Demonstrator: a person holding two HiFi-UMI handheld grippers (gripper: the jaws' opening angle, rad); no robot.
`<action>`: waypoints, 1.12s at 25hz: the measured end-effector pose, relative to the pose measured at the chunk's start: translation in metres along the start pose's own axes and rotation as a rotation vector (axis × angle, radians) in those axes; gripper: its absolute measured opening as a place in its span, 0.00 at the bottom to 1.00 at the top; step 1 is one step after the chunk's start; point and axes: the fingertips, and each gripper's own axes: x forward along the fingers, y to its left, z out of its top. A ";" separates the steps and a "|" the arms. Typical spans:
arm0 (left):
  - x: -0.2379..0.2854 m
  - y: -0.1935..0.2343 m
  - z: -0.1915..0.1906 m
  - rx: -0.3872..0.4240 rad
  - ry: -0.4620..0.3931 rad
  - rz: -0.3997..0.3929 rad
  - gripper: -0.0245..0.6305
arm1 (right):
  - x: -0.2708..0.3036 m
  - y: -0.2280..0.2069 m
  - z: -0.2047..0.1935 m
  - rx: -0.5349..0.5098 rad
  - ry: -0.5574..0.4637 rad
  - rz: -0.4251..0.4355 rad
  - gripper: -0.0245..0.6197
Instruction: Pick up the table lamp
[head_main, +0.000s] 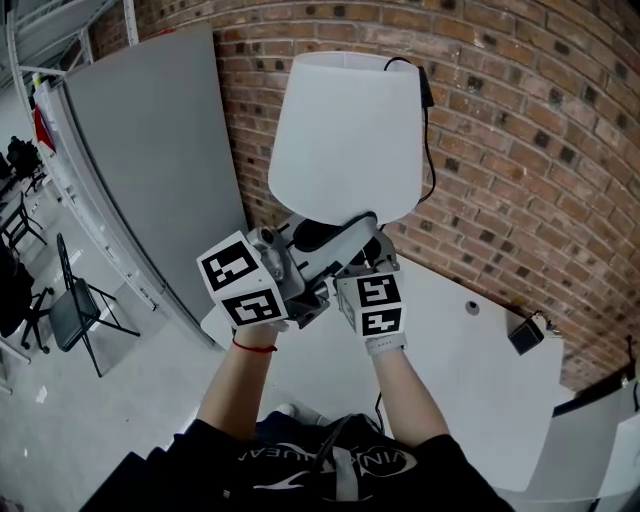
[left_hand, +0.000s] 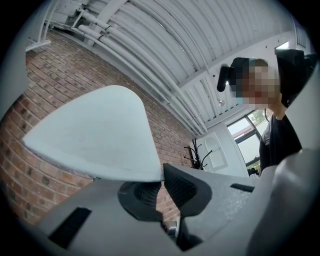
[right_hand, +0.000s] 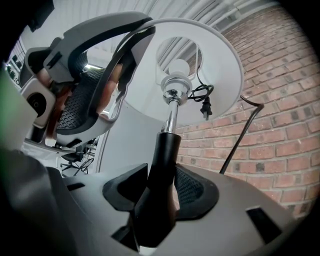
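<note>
My right tongs (right_hand: 160, 172) are clamped on the black stem (right_hand: 162, 160) of the lamp (head_main: 345, 135), both pads pressing it. My left tongs (left_hand: 162, 176) are almost closed, and I read them as pinching the lower rim of the shade (left_hand: 100, 135).

I hold the lamp up above the counter (head_main: 470, 380), shade uppermost. I cannot see its base, but I judge it clear of the counter.

To do this lift well, I let the right tongs carry the weight through the stem and use the left only to steady the shade. A thin shade would likely dent or tear under a hard squeeze. I raise both tongs together, so the shade does not twist against the stem.

The cord (head_main: 430, 170) trails down toward the counter, and the plug (right_hand: 205, 107) hangs loose under the shade. I watch that neither snags.
</note>
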 end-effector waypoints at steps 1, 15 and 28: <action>0.001 0.000 0.000 -0.001 -0.001 -0.001 0.07 | 0.000 -0.001 0.001 -0.002 0.000 -0.003 0.30; 0.010 0.003 -0.004 -0.002 0.000 -0.013 0.07 | 0.001 -0.013 0.000 -0.007 -0.013 -0.015 0.30; 0.014 0.007 -0.010 -0.013 0.004 -0.025 0.07 | 0.002 -0.021 -0.004 -0.005 -0.008 -0.040 0.30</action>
